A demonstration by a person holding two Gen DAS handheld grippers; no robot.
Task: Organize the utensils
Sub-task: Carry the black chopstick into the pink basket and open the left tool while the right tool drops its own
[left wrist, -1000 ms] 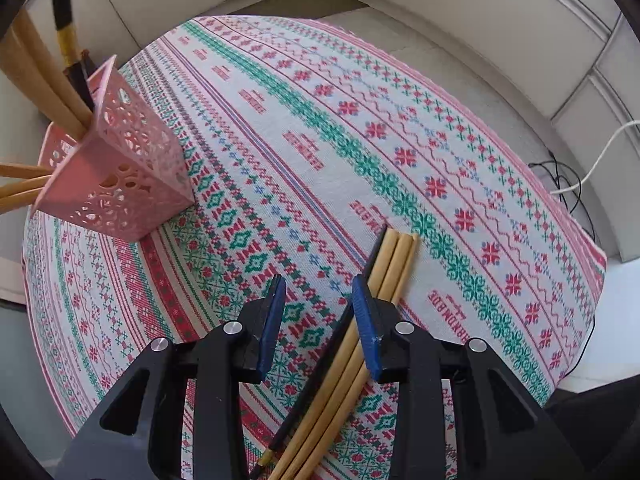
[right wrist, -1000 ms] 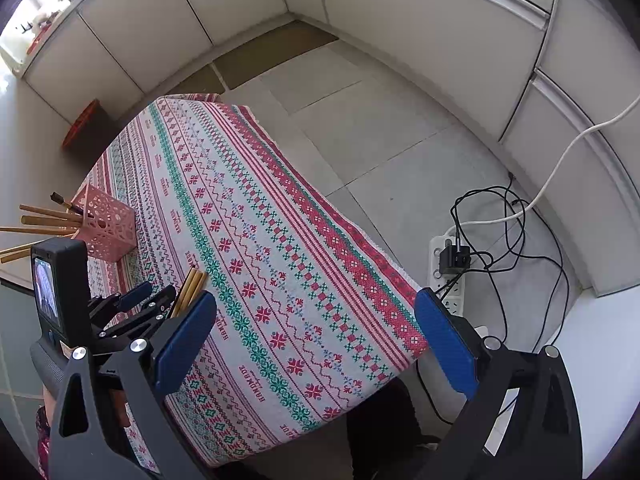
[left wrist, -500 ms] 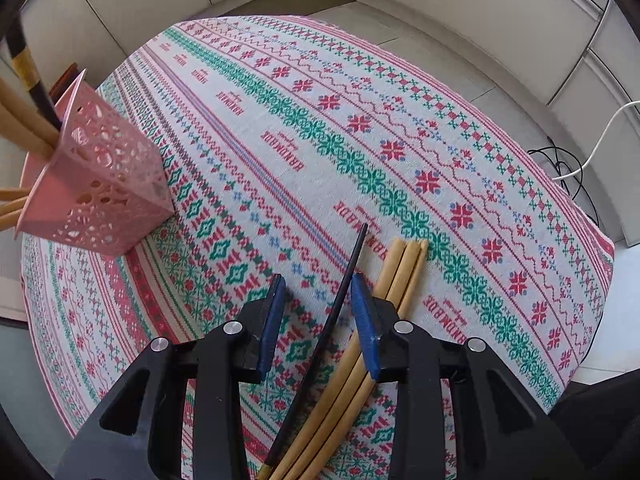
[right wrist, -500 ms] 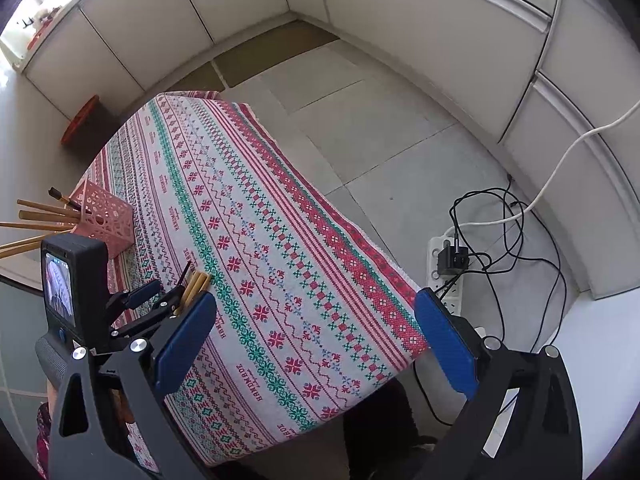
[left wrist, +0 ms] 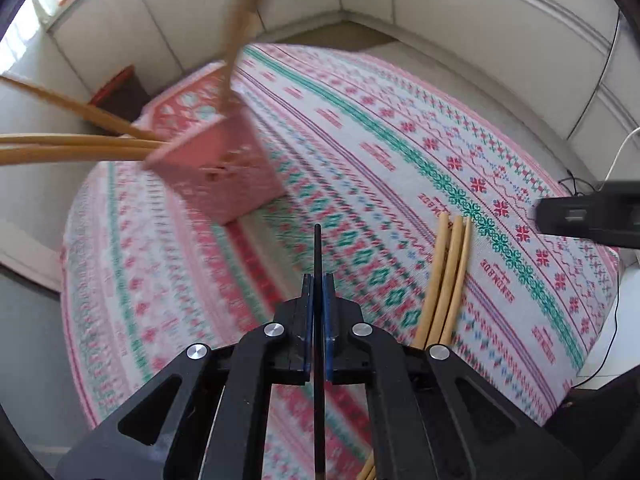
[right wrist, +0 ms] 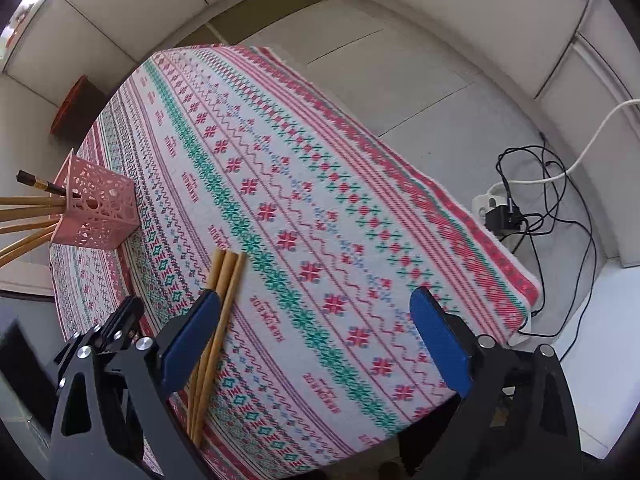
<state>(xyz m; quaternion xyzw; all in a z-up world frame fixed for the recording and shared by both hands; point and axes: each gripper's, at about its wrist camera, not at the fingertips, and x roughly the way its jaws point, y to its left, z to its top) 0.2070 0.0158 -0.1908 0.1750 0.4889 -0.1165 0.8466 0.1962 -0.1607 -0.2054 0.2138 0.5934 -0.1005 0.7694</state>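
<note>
Count, tabletop: three tan chopsticks (right wrist: 224, 292) lying side by side; one black chopstick (left wrist: 318, 256); one pink holder (right wrist: 102, 212).

In the holder: four tan sticks (right wrist: 28, 202) and one dark, gold-banded stick (right wrist: 40, 184).

Two hand-held grippers.

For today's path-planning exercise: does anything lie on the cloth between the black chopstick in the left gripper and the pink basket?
Nothing visible does. The left gripper is shut on the black chopstick, and only bare tablecloth separates it from the pink basket. The three wooden chopsticks lie off to the side.
</note>
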